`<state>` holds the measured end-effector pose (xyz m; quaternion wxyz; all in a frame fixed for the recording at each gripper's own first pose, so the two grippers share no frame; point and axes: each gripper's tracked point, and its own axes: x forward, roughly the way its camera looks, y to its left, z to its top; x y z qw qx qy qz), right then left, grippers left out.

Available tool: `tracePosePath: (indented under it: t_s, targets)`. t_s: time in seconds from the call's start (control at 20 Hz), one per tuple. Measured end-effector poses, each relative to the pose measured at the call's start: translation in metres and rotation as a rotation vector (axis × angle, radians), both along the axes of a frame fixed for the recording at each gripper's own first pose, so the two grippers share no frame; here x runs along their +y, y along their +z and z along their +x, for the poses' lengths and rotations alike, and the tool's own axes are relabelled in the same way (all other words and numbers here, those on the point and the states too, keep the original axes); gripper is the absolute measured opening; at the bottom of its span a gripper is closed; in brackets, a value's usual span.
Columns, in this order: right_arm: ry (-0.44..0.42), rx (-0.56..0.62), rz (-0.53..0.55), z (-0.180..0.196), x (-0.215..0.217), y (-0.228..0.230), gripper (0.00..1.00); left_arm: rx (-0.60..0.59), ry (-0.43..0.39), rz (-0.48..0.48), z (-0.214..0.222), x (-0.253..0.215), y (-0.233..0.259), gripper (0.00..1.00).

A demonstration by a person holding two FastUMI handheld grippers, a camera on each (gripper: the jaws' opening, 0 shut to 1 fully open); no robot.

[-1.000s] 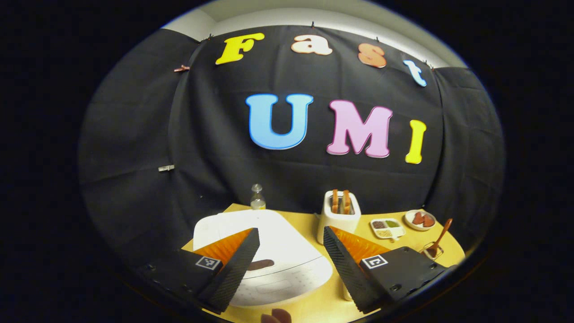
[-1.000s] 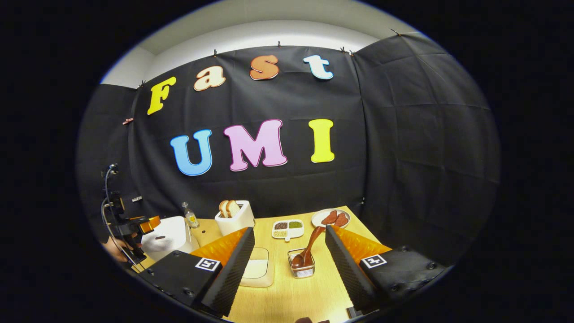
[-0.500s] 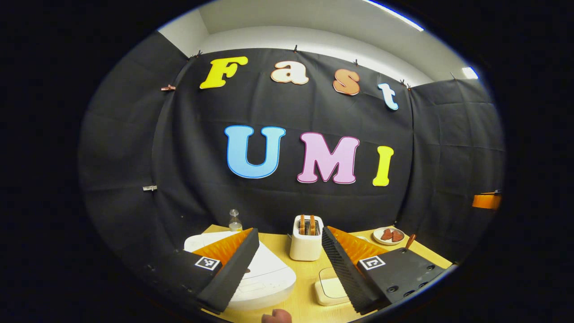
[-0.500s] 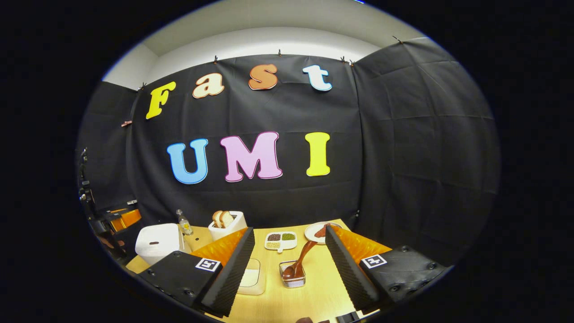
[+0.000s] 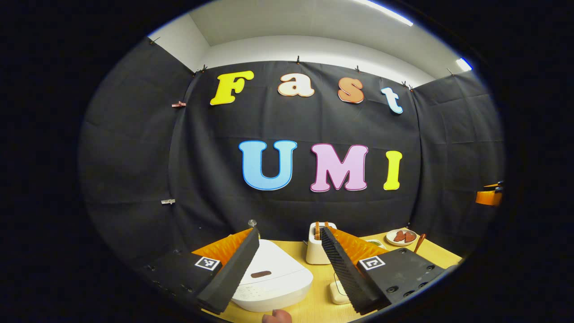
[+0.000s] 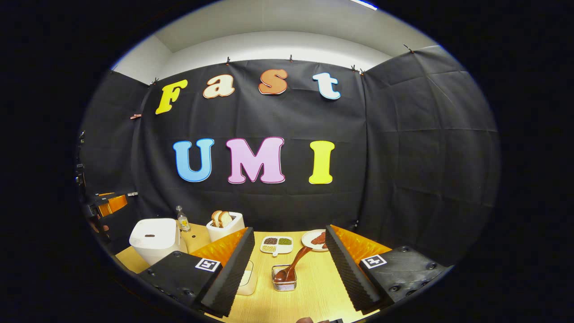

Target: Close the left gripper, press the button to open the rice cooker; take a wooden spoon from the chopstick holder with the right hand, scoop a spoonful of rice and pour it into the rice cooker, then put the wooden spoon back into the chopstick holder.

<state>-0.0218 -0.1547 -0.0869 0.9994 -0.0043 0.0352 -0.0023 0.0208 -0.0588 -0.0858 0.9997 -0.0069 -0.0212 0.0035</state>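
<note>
- No brand or readable writing could be made out on the rice cooker point(image 5: 273, 280); each gripper carried only a small square black-and-white marker.
- In the left gripper view, the left gripper point(image 5: 289, 264) was released, with its fingers wide apart and nothing between them. The white rice cooker sat low in the frame, lid closed, with a dark oval button point(image 5: 261, 273) on top; its left part was hidden behind one finger.
- In the right gripper view, the right gripper point(image 6: 289, 264) was also released and empty.
- The wooden spoon point(image 6: 292, 268) leaned in the wire chopstick holder point(image 6: 284, 284) at the lower middle of the frame, on the wooden table point(image 6: 314, 291).
- A pale tray point(image 6: 245, 280) was mostly hidden by a finger; its contents could not be told.
- The other gripper point(image 6: 105, 205) was cut off at the left edge.
</note>
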Motion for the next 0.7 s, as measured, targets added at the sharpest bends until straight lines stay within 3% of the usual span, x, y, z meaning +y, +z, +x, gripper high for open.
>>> tracePosePath:
  t_s: [0.7]
  targets:
    - [0.010, -0.013, -0.003, 0.006, -0.004, 0.006, 0.98, 0.012, 0.049, 0.016, -0.013, 0.011, -0.001, 0.97]
